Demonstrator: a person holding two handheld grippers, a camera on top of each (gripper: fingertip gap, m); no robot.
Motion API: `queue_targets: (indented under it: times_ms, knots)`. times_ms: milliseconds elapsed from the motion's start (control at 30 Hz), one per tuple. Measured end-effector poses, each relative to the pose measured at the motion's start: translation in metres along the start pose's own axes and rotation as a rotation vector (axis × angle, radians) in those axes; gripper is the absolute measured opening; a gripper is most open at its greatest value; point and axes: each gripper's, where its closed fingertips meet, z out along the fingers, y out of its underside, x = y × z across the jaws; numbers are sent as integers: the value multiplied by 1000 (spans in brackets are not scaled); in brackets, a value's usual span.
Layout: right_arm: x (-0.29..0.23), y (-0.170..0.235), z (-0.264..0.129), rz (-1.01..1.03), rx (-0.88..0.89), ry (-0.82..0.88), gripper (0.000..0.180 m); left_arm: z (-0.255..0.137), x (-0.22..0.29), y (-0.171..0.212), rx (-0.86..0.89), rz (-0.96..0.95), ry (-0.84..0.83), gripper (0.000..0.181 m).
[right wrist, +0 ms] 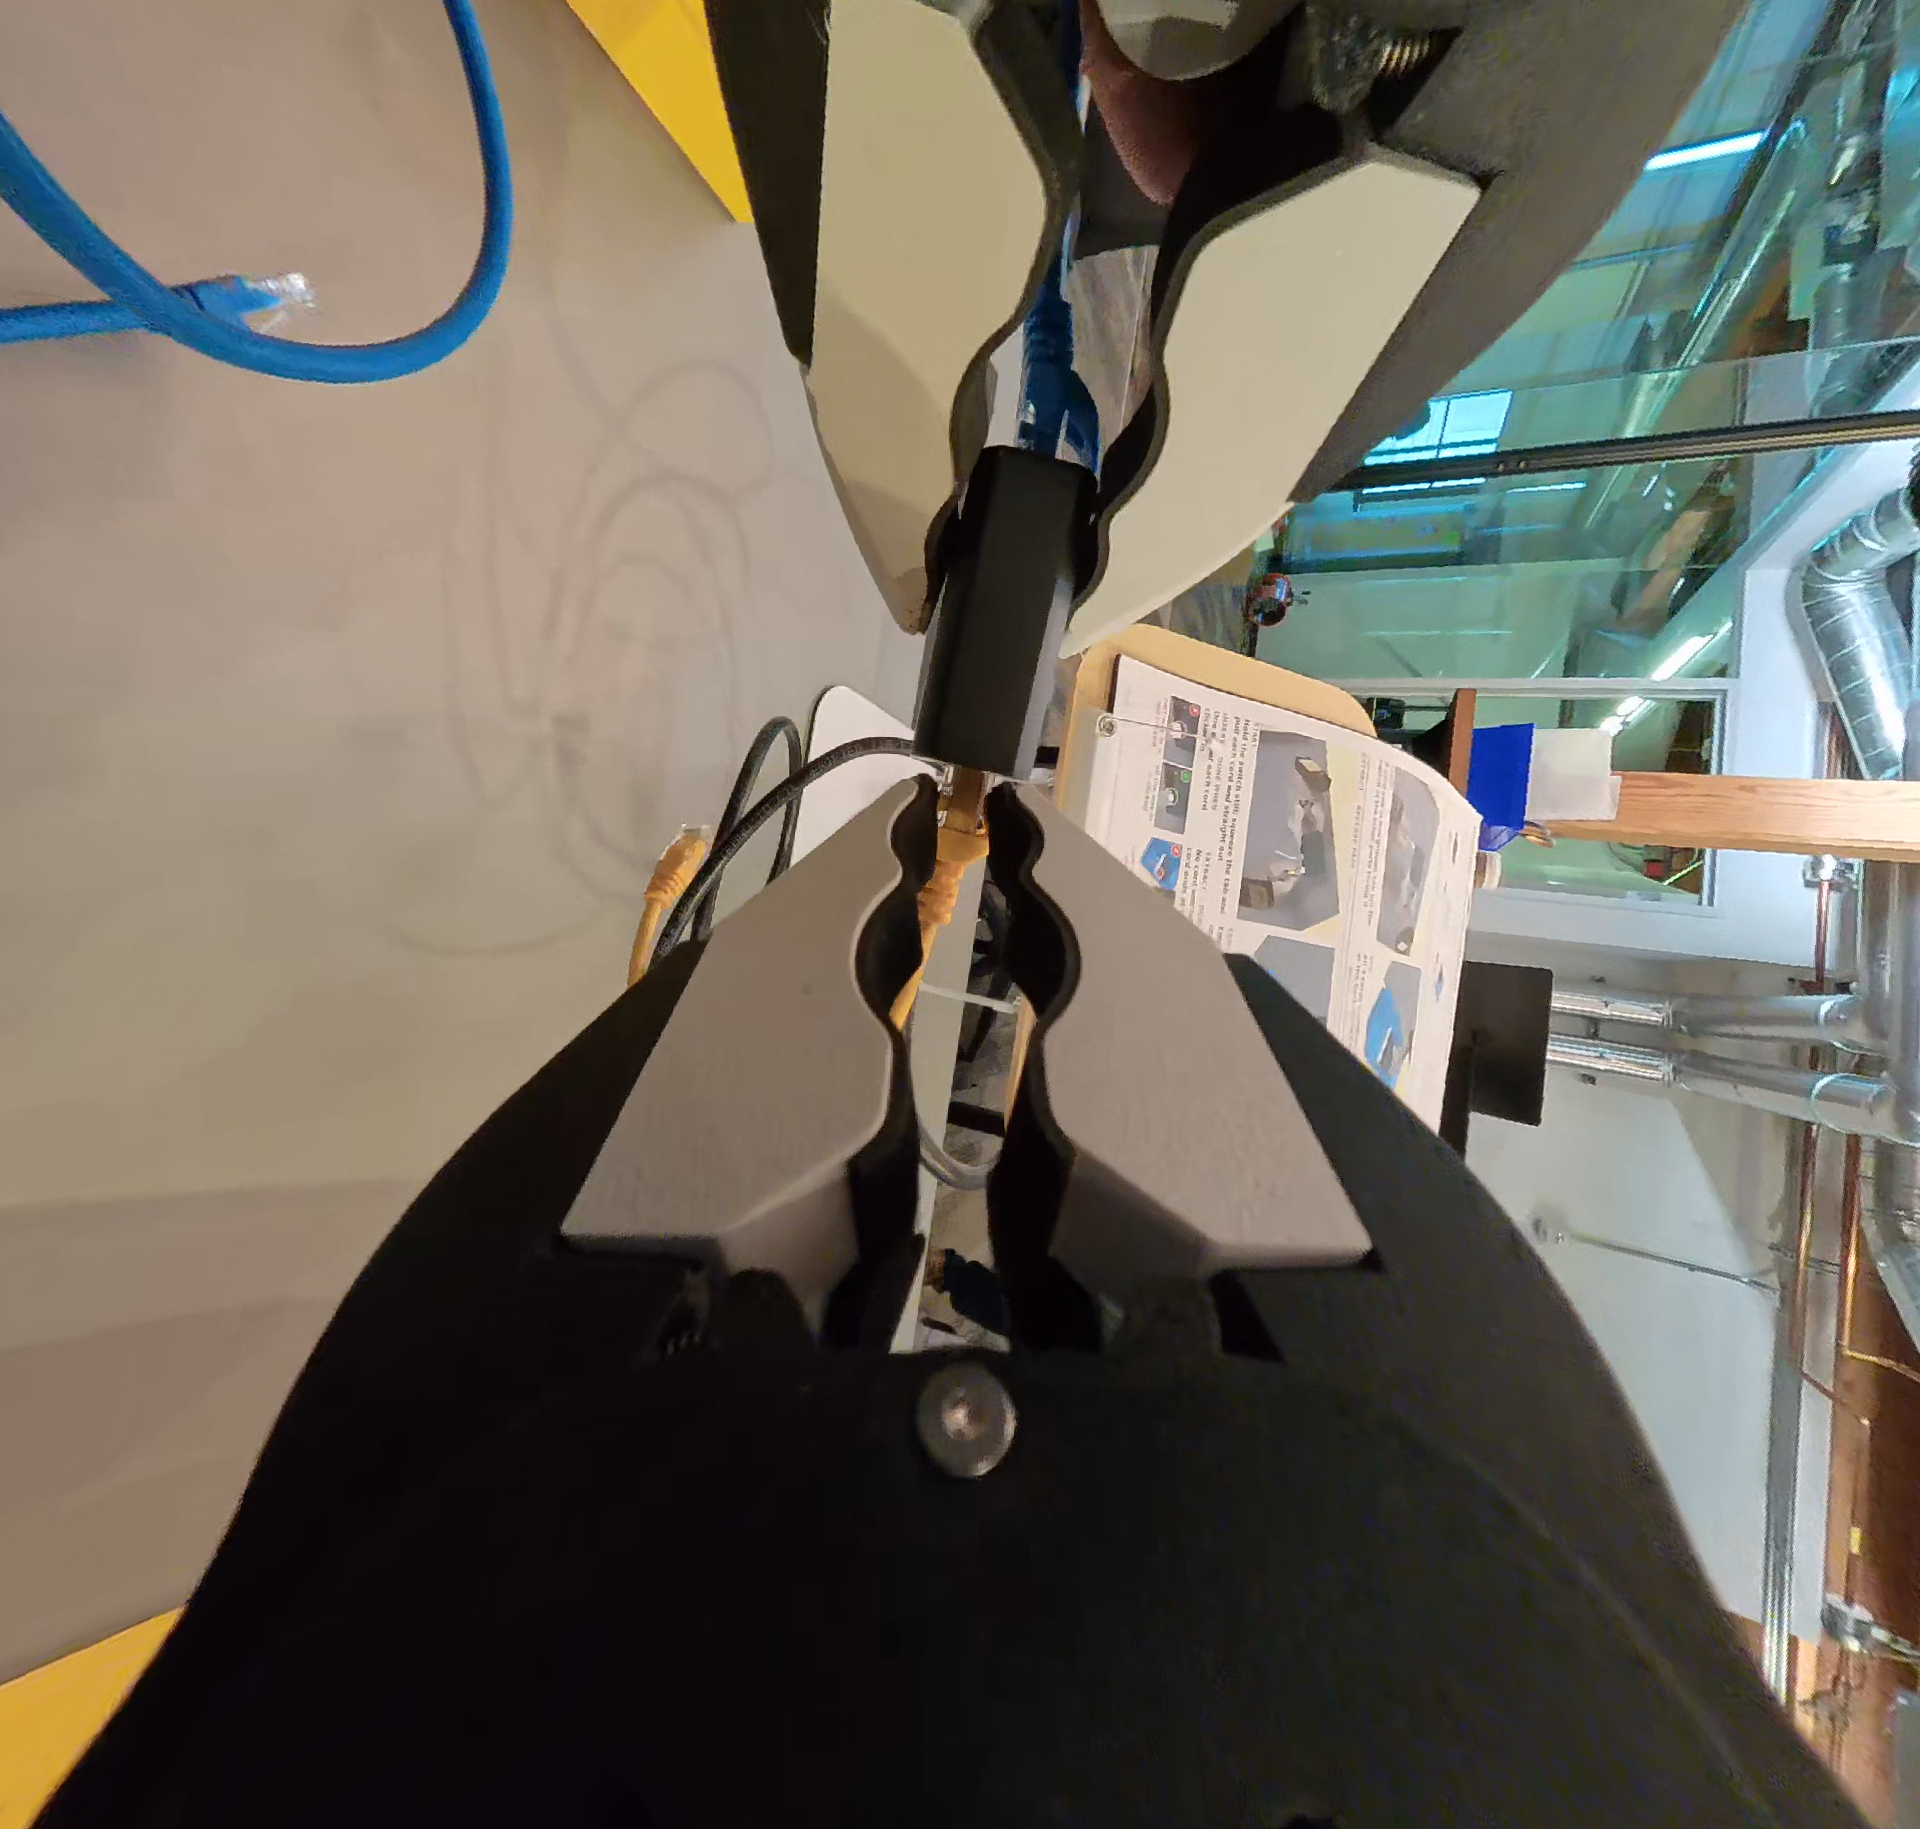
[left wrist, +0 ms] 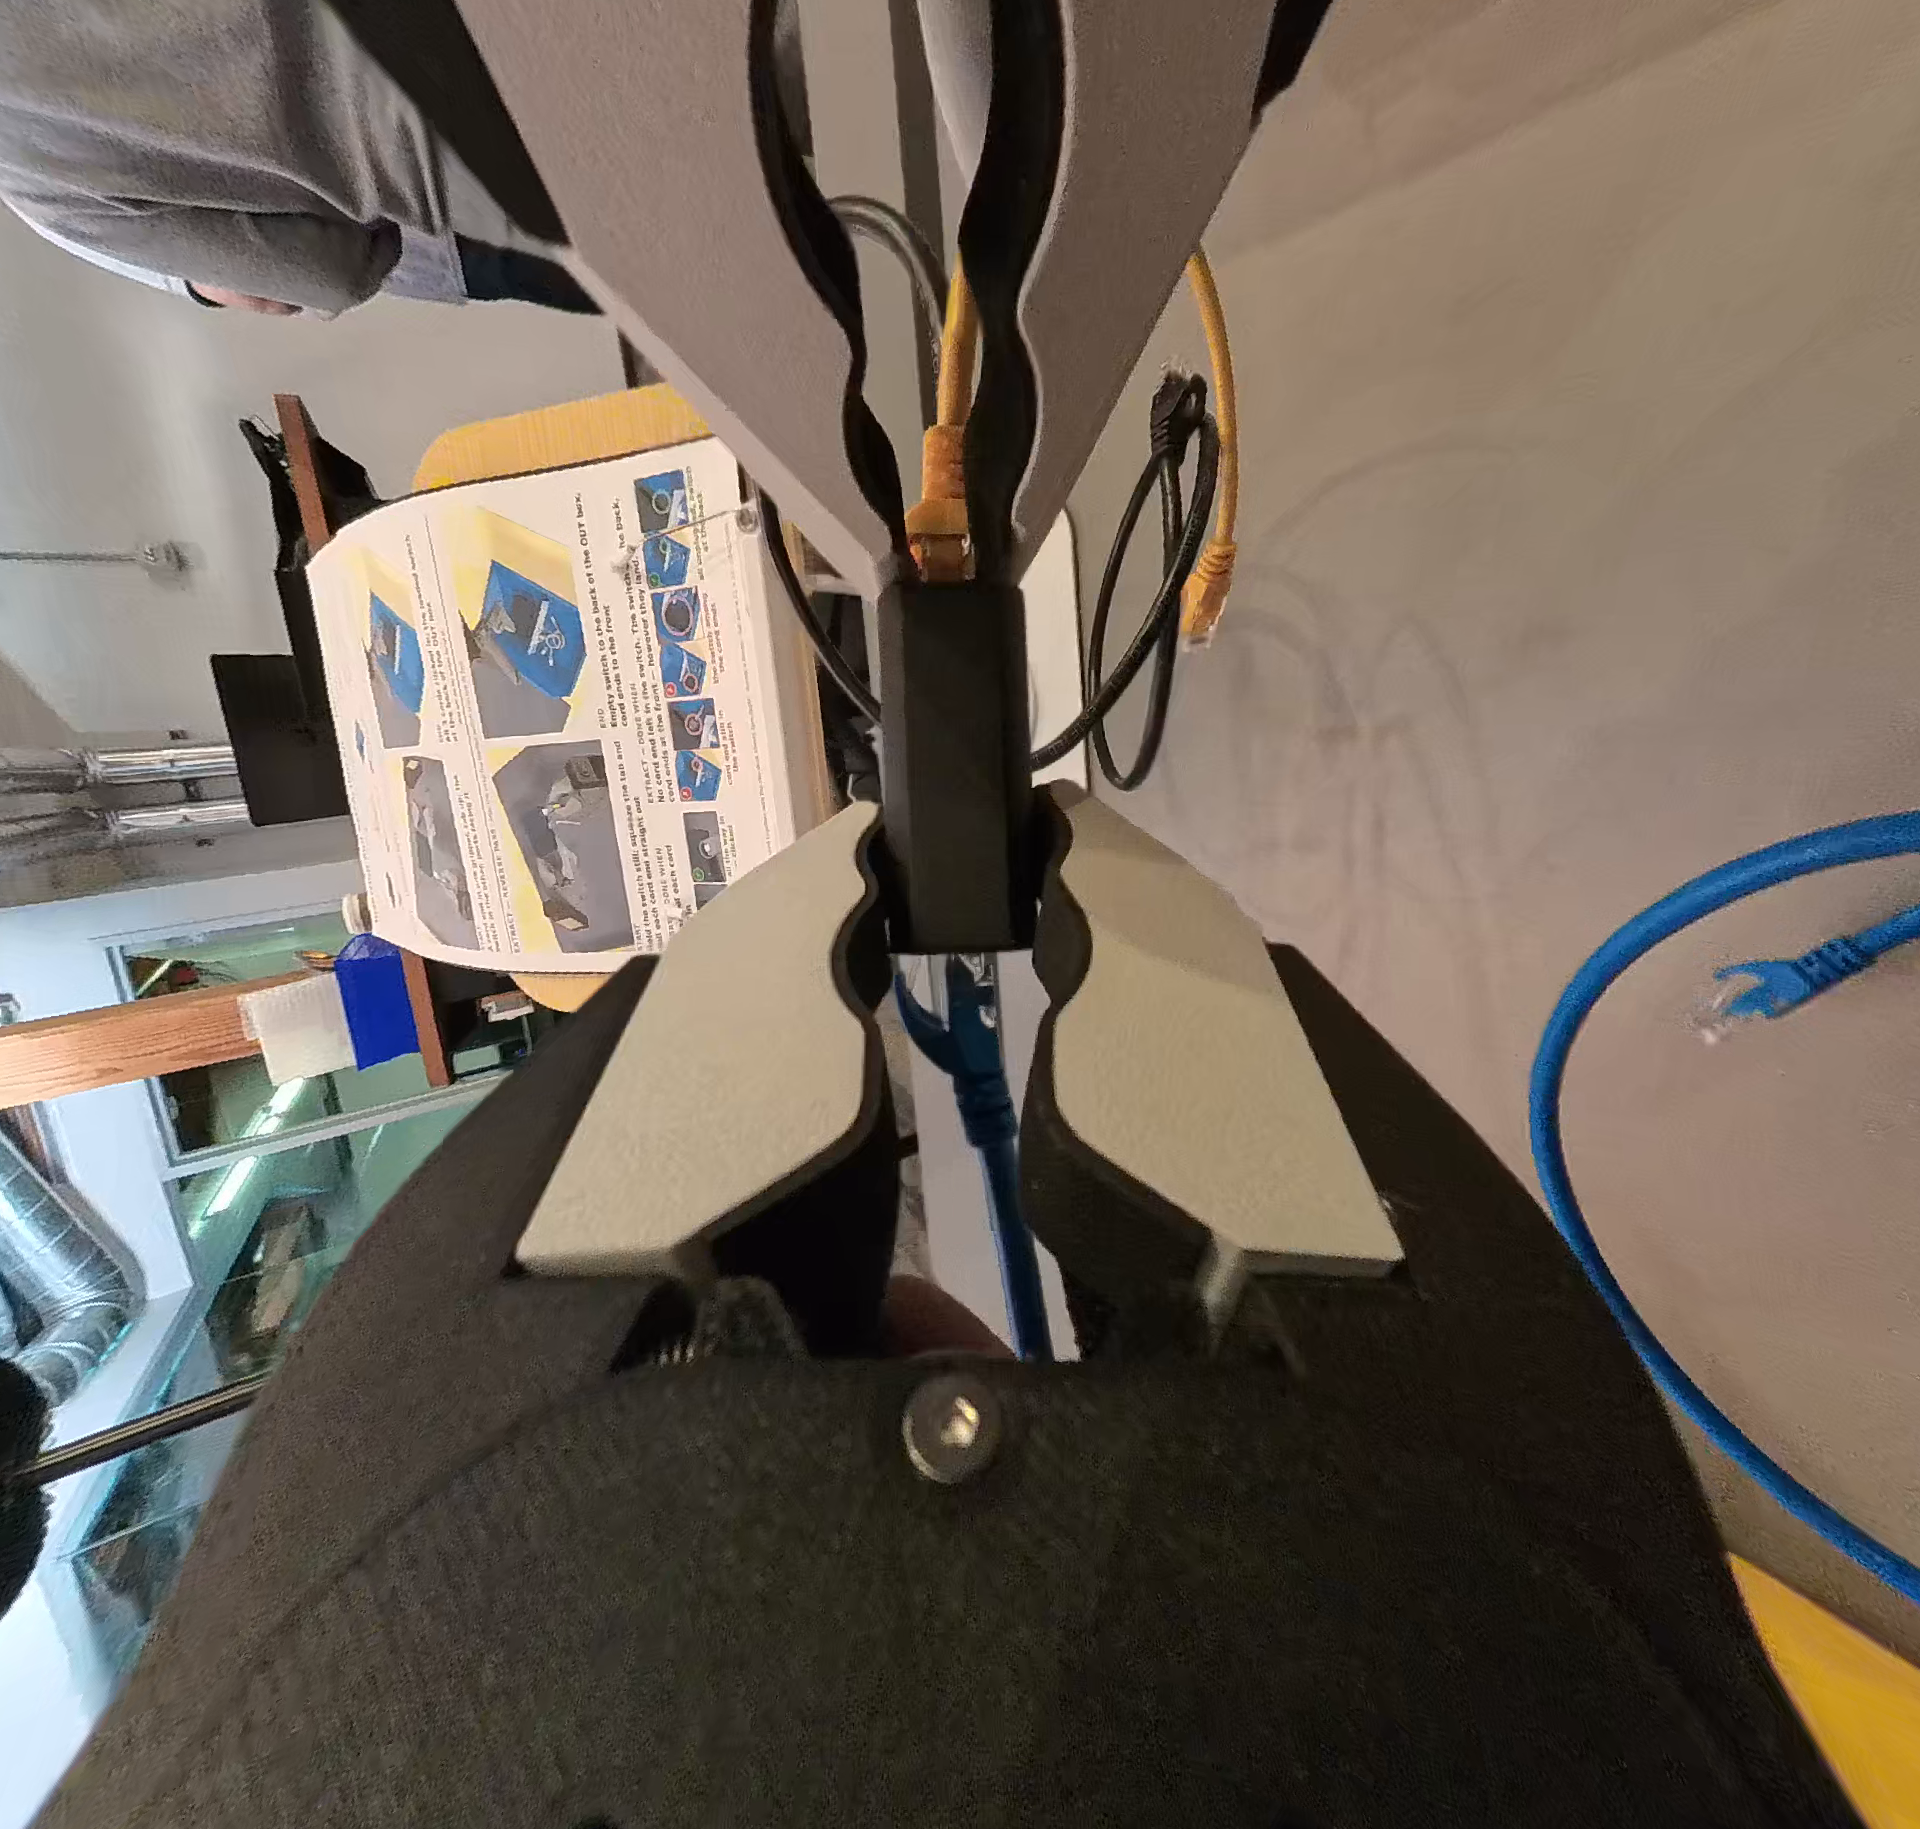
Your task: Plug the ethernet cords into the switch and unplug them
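Clamped between the left tool [left wrist: 956,886], the black switch [left wrist: 954,771] hangs in the air above the grey counter [left wrist: 1558,532]; a blue cord [left wrist: 987,1104] enters its near end. Opposite, the right tool [right wrist: 961,803] pinches shut on the yellow cord [right wrist: 951,854] at the switch's port. Three cords lie around: blue, yellow, black. A printed instruction sheet [left wrist: 540,719] stands behind

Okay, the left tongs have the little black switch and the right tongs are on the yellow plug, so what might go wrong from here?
1. The left tongs pinch only one end of the switch, so a push or pull may twist it loose.
2. The right tongs grip the yellow plug by its boot; the latch tab might not be pressed.
3. The black cord loops close by and may snag.
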Motion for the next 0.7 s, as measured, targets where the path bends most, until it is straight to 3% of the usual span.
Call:
queue_targets:
  times_ms: [200,300,433,700]
  knots:
    - [5,2,-8,25,-46,25,6,-2,-5,-5,46,-55,-18,25]
    - [3,35,-10,43,-156,5,6,-7,-18,11,-20,-21,-93,24]
    - [9,35,-23,129,-100,3,7,-15,-28,28,-36,-79,-75,24]
    - [52,53,-87,326,-52,87,7,-20,-47,73,-83,-223,-152,23]
